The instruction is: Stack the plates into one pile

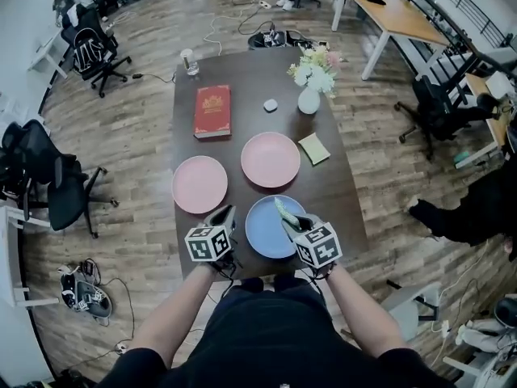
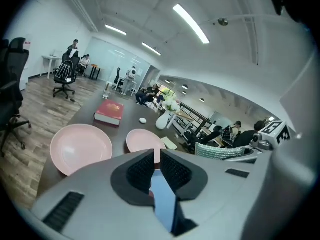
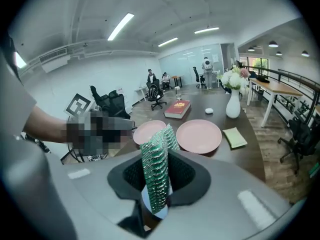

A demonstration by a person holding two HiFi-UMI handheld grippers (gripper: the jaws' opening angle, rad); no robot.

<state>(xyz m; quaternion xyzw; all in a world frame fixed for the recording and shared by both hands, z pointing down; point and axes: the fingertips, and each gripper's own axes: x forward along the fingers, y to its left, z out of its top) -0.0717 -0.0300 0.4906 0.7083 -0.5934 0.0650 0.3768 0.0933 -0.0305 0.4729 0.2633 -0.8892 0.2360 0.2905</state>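
Both forearms [image 1: 182, 314] reach forward side by side. The grey hand-held left gripper [image 2: 156, 169] angles downward, its black ribbed pads [image 2: 141, 171] a narrow slit apart, nothing between. Just beside it, the right gripper [image 3: 157, 181] clamps an upright green dimpled strip [image 3: 156, 159].

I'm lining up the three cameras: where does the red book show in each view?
Head view: red book in the upper part, left of centre.
Left gripper view: left of centre, mid-height.
Right gripper view: near the centre.
Shared landmark: white vase, right of the book in every view.
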